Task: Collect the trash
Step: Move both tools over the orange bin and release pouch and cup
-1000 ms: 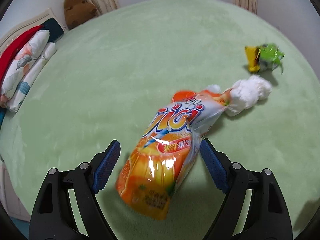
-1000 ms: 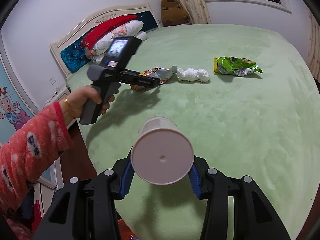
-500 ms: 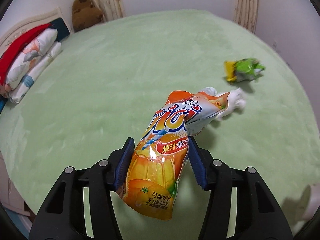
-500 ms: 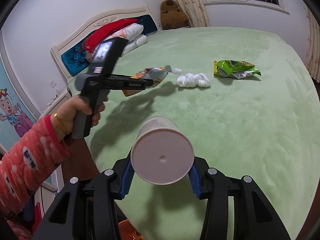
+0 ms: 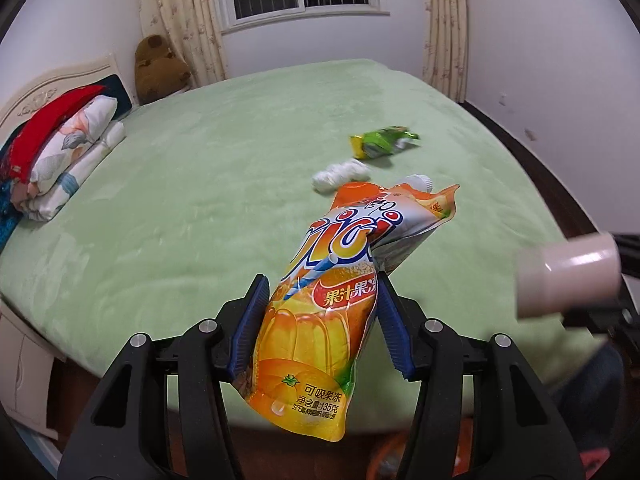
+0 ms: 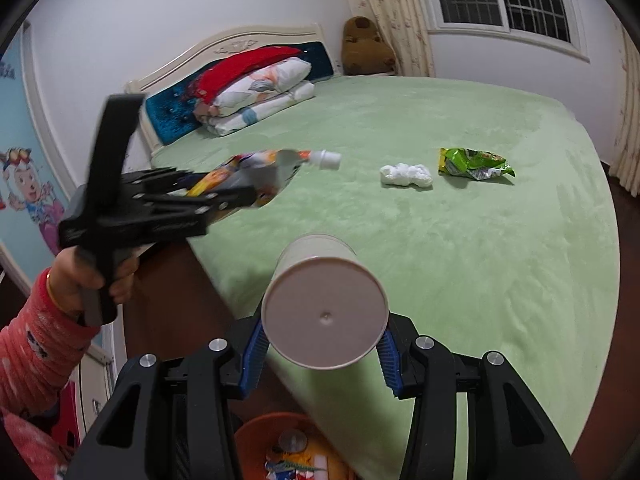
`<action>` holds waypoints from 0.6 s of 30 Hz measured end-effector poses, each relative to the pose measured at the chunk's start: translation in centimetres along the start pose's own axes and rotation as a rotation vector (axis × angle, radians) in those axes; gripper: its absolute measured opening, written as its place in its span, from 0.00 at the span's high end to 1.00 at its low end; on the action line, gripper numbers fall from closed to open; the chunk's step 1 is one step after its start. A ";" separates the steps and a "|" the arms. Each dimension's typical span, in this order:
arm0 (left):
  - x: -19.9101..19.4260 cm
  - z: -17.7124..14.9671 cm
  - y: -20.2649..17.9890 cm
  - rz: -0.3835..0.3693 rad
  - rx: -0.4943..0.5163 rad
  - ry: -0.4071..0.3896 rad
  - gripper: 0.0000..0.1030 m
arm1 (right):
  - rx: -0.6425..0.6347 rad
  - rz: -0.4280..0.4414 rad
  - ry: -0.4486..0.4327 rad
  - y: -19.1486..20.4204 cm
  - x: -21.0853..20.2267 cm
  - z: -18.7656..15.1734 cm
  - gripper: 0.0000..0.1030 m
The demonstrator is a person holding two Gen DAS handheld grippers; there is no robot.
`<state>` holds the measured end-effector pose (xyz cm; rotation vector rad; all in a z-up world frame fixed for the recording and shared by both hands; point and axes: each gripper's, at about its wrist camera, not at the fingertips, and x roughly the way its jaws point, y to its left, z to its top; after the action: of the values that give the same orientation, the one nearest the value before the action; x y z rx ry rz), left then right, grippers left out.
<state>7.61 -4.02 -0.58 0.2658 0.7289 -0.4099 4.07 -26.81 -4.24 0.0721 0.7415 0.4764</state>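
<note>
Your left gripper (image 5: pixel 320 328) pinches the orange plastic jelly pouch (image 5: pixel 332 288) between its blue fingers (image 5: pixel 248 328), lifted above the near edge of the green bed (image 5: pixel 200 184). Your right gripper (image 6: pixel 322 356) pinches the white paper cup (image 6: pixel 324 312) on both sides, its bottom facing the camera, over the round orange bin (image 6: pixel 256 440) on the floor. Farther on the bed lie the crumpled white tissue (image 6: pixel 406 175) and, just beside it, the green foil snack bag (image 6: pixel 474 164).

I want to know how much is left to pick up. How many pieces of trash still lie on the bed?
2: a white crumpled tissue mid-bed, and a green snack wrapper just beyond it toward the curtain side.
</note>
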 end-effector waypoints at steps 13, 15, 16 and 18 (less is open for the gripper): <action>-6.0 -10.8 -3.7 -0.061 0.026 0.091 0.49 | -0.073 0.035 0.118 4.5 -1.9 -7.7 0.55; -5.6 -12.5 -4.0 -0.059 0.018 0.123 0.49 | -0.071 0.045 0.164 4.8 -1.2 -9.2 0.55; -5.3 -13.3 -4.1 -0.073 0.011 0.144 0.49 | -0.067 0.047 0.187 4.9 -0.8 -10.1 0.55; -4.7 -14.7 -4.4 -0.087 -0.001 0.183 0.49 | -0.057 0.060 0.231 5.2 -0.1 -11.4 0.55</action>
<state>-6.14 -1.18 -8.32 0.2736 0.9223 -0.4723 -5.60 -23.41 -11.47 -0.0143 0.9532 0.5692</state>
